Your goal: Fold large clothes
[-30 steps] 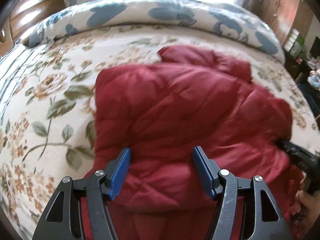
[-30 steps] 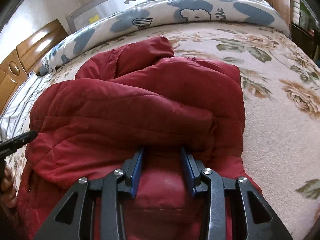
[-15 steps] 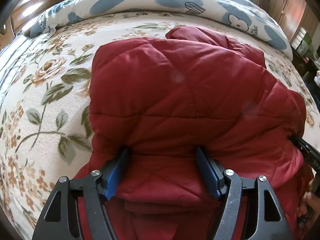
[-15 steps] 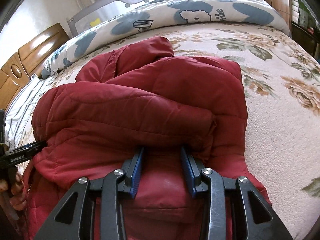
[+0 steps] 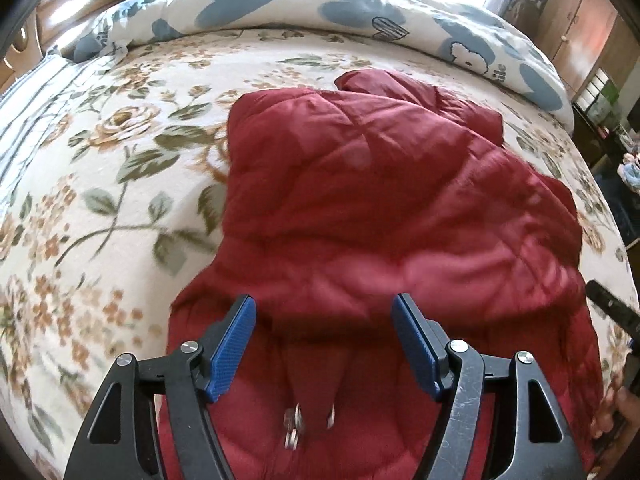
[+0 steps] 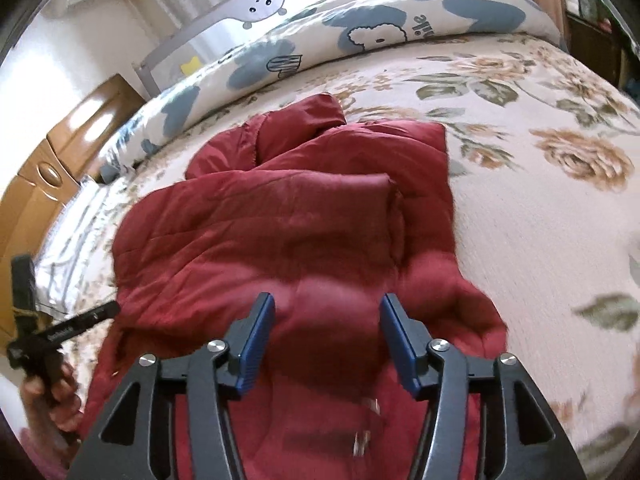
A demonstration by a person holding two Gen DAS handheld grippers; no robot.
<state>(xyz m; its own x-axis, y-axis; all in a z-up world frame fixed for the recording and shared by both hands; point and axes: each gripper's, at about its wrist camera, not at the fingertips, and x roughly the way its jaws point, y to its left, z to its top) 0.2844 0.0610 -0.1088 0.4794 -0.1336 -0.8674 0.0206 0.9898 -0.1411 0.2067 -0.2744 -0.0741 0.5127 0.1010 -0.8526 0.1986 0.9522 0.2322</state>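
Both tongs (image 5: 324,340) (image 6: 327,340) spread above folded red jacket (image 5: 360,208), hood end pointing away

1 red quilted jacket (image 5: 360,208), centre of frame, on 1 floral bedspread (image 5: 100,200). 1 rolled blue-and-white duvet (image 6: 360,28) across the top, 1 wooden headboard (image 6: 52,168) at left edge. 2 grippers, each w/ 2 blue pads: left gripper (image 5: 324,320), right gripper (image 6: 326,320), both bottom centre.
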